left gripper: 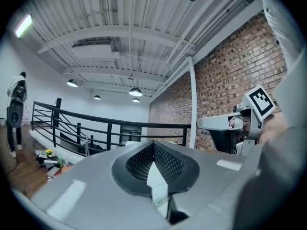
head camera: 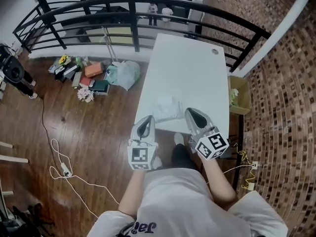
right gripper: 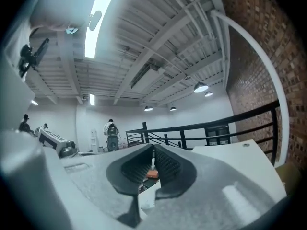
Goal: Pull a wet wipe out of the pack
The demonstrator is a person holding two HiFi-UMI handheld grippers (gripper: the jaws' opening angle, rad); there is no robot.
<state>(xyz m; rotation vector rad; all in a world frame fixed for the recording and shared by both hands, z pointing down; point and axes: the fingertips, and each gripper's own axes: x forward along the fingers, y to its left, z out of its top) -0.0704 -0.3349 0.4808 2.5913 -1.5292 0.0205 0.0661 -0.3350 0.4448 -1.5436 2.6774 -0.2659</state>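
You hold both hands level at the worktop's [head camera: 190,68] near edge. The left claw [head camera: 147,119] and right claw [head camera: 189,112] are pinched closed, apparently empty. The wipe pack [head camera: 167,107] lies between their tips, toward 12 o'clock.

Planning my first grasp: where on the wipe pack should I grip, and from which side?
Probably its near edge, coming in low from the near side of the table: the wipe pack lies flat there, close to that edge. Its opening is too blurred to locate.
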